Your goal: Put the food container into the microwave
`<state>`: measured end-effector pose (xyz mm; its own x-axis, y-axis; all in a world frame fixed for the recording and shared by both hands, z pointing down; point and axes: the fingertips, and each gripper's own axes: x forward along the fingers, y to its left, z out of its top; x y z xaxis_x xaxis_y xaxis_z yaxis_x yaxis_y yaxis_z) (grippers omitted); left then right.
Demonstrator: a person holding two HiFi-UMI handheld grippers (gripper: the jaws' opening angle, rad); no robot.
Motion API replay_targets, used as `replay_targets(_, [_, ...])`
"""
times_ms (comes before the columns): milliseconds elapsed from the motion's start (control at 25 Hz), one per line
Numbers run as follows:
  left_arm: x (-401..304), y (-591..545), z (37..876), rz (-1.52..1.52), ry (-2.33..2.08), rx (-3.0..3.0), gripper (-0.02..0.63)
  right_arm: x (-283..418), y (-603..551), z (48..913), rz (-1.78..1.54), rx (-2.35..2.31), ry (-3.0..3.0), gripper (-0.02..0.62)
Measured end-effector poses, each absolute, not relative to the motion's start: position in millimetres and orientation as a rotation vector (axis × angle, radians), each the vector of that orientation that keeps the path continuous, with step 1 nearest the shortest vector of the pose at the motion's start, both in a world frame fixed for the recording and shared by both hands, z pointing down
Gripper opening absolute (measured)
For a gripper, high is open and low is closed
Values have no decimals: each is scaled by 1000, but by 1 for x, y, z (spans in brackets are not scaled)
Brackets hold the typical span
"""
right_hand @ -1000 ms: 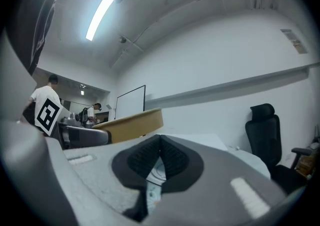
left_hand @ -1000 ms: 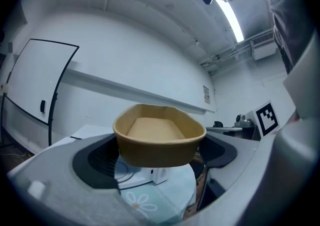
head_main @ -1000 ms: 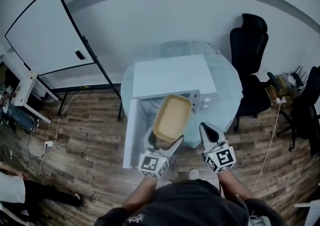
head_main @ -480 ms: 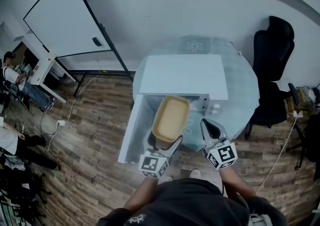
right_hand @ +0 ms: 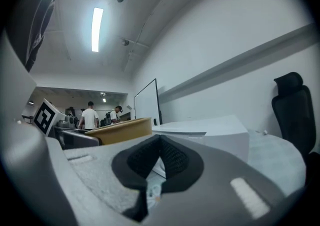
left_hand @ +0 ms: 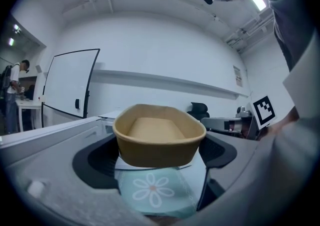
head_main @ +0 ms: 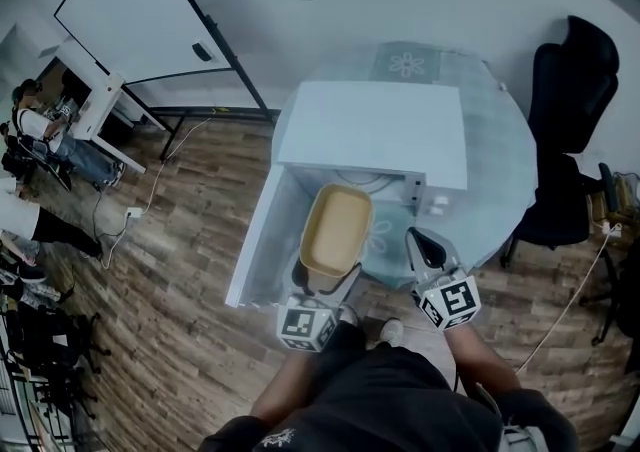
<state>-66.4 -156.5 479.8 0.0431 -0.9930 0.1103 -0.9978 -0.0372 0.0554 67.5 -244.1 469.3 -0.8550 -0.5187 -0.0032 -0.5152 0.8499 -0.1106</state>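
Note:
A tan oval food container [head_main: 337,230] is held by its near end in my left gripper [head_main: 325,282], which is shut on it. It hangs level just in front of the white microwave [head_main: 375,130], whose door [head_main: 255,240] is swung open to the left. In the left gripper view the container [left_hand: 159,140] sits between the dark pads of the left gripper [left_hand: 158,164], empty inside. My right gripper [head_main: 420,243] hovers to the container's right with its jaws together on nothing. In the right gripper view the right gripper [right_hand: 159,157] is shut, with the container [right_hand: 120,131] at its left.
The microwave stands on a round glass table [head_main: 500,170] with flower-print mats. A black office chair [head_main: 575,70] is at the right, a whiteboard [head_main: 150,10] at the back left. People stand at the far left [head_main: 30,130]. Cables lie on the wood floor.
The head view has swung, so the microwave and table sit further right and higher. Both grippers and the container keep much the same stance before the open microwave.

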Motion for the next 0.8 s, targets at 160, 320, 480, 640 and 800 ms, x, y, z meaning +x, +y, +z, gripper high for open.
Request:
replay_targets(160, [-75, -161, 495, 69, -2105, 2140, 506, 63, -249, 482, -181, -825, 3013, 1])
replay_targets(320, [-82, -169, 511, 94, -2094, 2133, 506, 57, -256, 490, -188, -828, 3024, 2])
replay_targets(480, [-88, -176, 525, 88, -2070, 2105, 506, 52, -255, 493, -191, -799, 3054, 2])
replay_targets(640, [-94, -183, 543, 87, -2050, 2086, 506, 46, -259, 501, -202, -795, 3082, 0])
replay_targets(800, [-104, -190, 564, 94, -2037, 2056, 506, 37, -264, 520, -223, -810, 3120, 2])
